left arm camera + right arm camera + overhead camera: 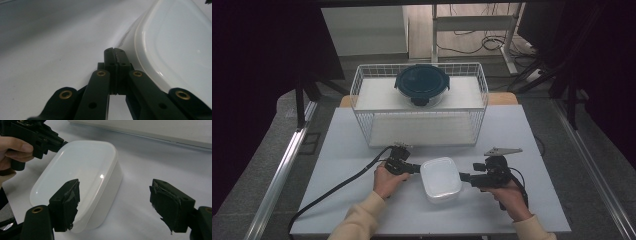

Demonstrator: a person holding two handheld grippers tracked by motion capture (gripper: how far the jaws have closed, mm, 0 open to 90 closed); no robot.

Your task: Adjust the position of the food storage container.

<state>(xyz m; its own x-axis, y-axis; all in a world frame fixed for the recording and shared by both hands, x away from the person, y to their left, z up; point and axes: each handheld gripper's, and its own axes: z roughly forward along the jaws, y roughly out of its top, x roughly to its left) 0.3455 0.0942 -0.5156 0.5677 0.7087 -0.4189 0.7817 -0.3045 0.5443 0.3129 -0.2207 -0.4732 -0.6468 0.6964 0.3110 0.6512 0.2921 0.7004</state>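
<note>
On table, left gripper [416, 168] fingers closed, seemingly touching white container [440, 178], right gripper [115, 202] wide open

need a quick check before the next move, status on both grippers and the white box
Left gripper shut, tip at the white lidded box edge. Right gripper open, box corner by one jaw, not clamped. Wire basket behind, nothing blocking.

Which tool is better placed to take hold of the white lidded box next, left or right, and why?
Probably the right tool: its jaws stand open, one already over the white box. The left tool is shut, its tip beside the box's edge.
</note>
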